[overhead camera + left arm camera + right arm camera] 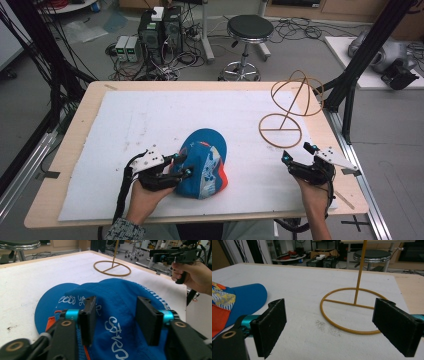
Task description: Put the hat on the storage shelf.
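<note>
blue cap (204,164) with white lettering and an orange and patterned patch lies on the white sheet (150,120) covering my surface (75,130), toward the near middle, brim pointing away from me. from the high view i see my left tool (183,165) right at the cap's left side, the hand (145,192) under it coming in from the bottom edge. in the left gripper view (116,315) its jaws stand apart with the cap's crown between them; the pads look close to the fabric, but i cannot tell whether either one touches it, so i call this tool released, not clamped on anything. my right tool (299,152) sits well apart from the cap, near the right edge of the sheet, held by my right hand (314,192). its own view (329,325) shows both jaws spread wide over bare sheet, nothing between them, released as well. just beyond it stands a yellow wire stand (287,107), a flat ring on the sheet with a thin upright post and loops at the top; in the right gripper view the ring (352,311) lies ahead of the jaws and the cap's brim (249,296) shows at the far left. behind the surface i see a black stool (249,30) and cabled boxes (160,30) on the floor.
</note>
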A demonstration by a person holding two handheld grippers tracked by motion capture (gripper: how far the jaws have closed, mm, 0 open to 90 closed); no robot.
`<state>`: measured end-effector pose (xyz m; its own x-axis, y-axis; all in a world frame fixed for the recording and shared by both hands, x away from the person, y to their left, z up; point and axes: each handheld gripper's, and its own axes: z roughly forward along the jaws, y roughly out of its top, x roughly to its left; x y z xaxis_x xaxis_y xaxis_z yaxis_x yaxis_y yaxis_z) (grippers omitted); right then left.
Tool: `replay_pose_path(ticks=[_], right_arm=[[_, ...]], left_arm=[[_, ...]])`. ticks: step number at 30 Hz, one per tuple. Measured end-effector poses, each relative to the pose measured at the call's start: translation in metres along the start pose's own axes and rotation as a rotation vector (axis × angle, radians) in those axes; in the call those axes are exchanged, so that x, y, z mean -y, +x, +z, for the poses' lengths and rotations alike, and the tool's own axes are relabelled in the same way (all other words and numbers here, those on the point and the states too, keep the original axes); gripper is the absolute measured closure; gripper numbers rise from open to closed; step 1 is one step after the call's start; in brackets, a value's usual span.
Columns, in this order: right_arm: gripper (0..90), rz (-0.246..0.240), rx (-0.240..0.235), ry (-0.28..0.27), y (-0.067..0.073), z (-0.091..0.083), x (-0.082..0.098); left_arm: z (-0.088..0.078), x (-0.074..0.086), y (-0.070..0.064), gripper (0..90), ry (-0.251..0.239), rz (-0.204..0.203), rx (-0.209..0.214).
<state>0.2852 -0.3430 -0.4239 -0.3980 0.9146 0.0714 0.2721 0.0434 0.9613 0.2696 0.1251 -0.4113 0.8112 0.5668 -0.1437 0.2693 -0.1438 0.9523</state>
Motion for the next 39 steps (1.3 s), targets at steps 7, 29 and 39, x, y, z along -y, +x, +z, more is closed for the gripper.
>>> replay_pose_path(ticks=[7,29,39], right_arm=[[11.2,0.001,0.000,0.000,0.000,0.000,0.000],[11.2,0.034,-0.002,-0.009,-0.003,0.000,0.000],[11.2,0.044,-0.003,-0.011,-0.005,-0.001,0.001]], left_arm=[[0.001,0.000,0.001,75.4,0.015,0.001,0.045],[0.007,-0.053,-0.005,88.1,-0.138,-0.031,0.131],[0.011,-0.093,-0.005,88.0,-0.183,0.024,0.149]])
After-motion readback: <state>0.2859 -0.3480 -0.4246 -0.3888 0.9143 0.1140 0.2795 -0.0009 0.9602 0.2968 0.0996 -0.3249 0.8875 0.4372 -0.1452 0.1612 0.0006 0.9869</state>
